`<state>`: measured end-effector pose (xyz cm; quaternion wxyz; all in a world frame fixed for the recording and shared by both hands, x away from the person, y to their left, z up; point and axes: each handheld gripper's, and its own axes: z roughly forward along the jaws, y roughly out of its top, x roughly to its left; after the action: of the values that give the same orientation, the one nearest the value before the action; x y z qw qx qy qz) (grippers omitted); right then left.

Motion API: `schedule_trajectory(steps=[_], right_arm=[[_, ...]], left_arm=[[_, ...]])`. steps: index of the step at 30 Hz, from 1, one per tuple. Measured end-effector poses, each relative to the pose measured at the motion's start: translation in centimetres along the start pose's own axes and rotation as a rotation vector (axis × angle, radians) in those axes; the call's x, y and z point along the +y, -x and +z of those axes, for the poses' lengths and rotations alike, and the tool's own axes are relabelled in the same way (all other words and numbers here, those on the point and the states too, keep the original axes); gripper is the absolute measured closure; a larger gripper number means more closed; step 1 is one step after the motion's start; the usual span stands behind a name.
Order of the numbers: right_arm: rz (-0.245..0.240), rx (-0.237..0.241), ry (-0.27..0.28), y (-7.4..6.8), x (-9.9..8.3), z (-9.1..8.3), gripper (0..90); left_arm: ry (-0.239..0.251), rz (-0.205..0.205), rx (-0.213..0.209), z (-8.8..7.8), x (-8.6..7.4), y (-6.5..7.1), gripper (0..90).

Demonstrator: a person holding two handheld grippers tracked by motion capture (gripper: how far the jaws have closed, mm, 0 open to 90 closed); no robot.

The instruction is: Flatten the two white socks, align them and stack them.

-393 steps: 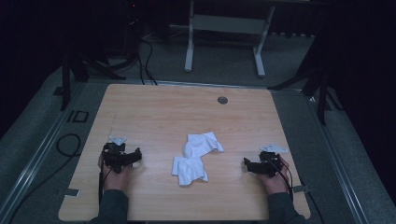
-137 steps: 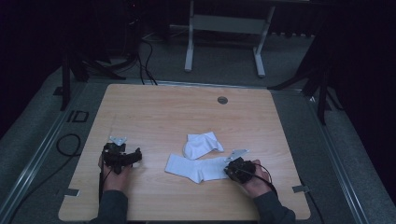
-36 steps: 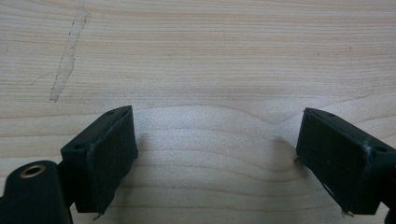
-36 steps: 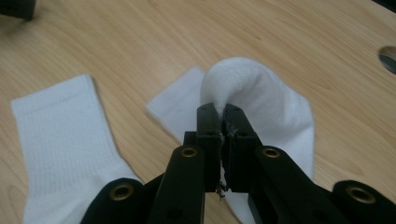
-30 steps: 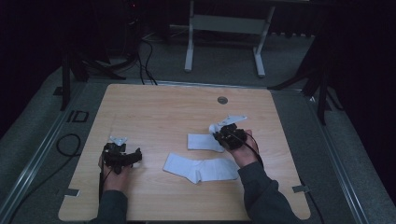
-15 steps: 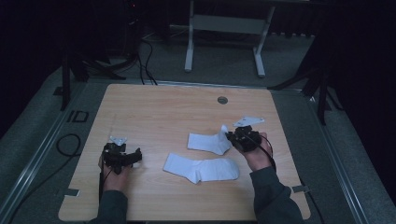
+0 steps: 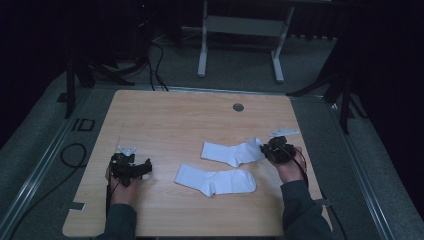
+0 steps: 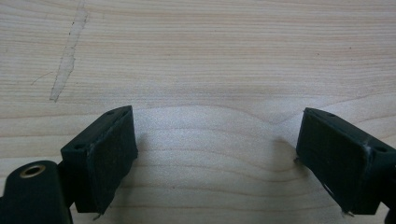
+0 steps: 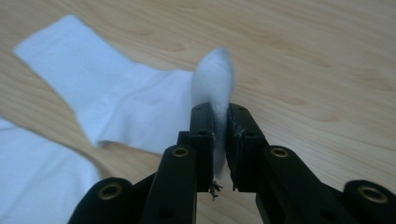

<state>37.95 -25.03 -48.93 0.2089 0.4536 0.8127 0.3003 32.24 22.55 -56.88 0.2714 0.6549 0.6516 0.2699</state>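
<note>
We worked at a wooden table (image 7: 165, 120). Two white socks lay flat near its front, the nearer sock (image 7: 215, 179) just before the farther sock (image 7: 231, 151). Our right gripper (image 9: 219, 140) pinched that farther sock's end, its jaws just easing apart. Our left gripper (image 8: 217, 154) rested wide open, holding nothing.

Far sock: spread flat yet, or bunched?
Mostly spread: the far sock lies flat on the table, one end pinched up in the right gripper.
</note>
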Motion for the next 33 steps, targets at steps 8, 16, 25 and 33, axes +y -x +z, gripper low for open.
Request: schedule_trajectory(steps=[8,16,25,33], right_arm=[[-0.006,-0.038,0.033,0.8,0.8,-0.9,77.4],[-0.048,-0.046,-0.043,0.9,0.6,1.3,87.7],[-0.077,0.007,-0.103,-0.4,0.0,4.1,88.2],[-0.195,0.08,-0.112,-3.8,1.7,5.6,88.1]], left_arm=[[0.0,0.0,0.0,0.0,0.0,0.0,12.1],[-0.001,0.0,0.0,0.0,0.0,0.0,12.1],[-0.001,0.0,0.0,0.0,0.0,0.0,12.1],[0.0,-0.001,0.0,0.0,0.0,0.0,12.1]])
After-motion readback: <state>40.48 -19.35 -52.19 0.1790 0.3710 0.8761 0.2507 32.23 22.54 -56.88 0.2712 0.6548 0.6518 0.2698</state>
